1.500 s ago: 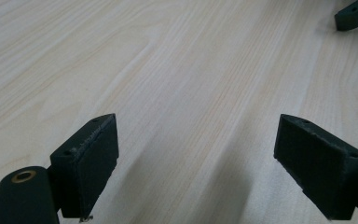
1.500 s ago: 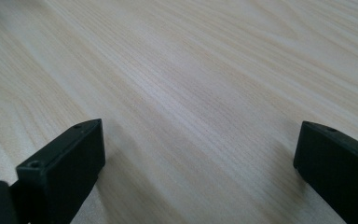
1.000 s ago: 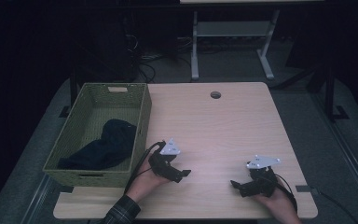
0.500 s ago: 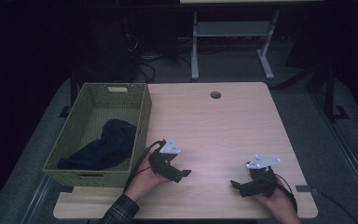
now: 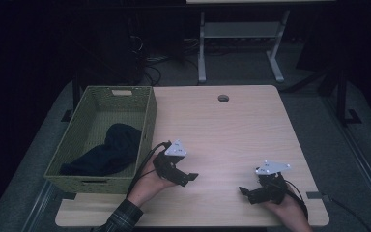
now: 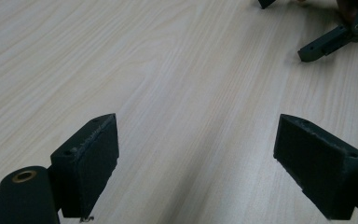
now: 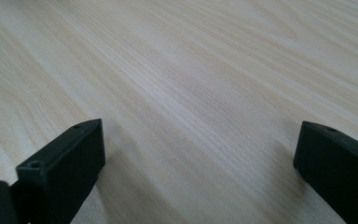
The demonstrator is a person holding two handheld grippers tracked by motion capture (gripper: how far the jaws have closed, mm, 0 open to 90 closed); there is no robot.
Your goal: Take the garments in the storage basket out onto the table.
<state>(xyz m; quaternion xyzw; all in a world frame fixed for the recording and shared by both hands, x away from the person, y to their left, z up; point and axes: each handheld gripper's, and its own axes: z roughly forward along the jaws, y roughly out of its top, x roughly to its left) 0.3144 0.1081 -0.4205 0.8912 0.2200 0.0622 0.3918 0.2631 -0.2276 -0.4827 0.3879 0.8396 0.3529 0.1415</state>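
Both grippers rest near the table's (image 5: 251, 121) front edge, jaws apart and empty: left gripper (image 5: 189, 178), right gripper (image 5: 244, 191). The dark cloth (image 5: 107, 152) lies inside the green basket (image 5: 147, 128) at the left edge. Risk: a jaw snags the woven wall and drags the basket.

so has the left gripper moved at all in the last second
No. In the high view the left gripper sits at the same spot beside the basket corner as before, jaws open over the table.
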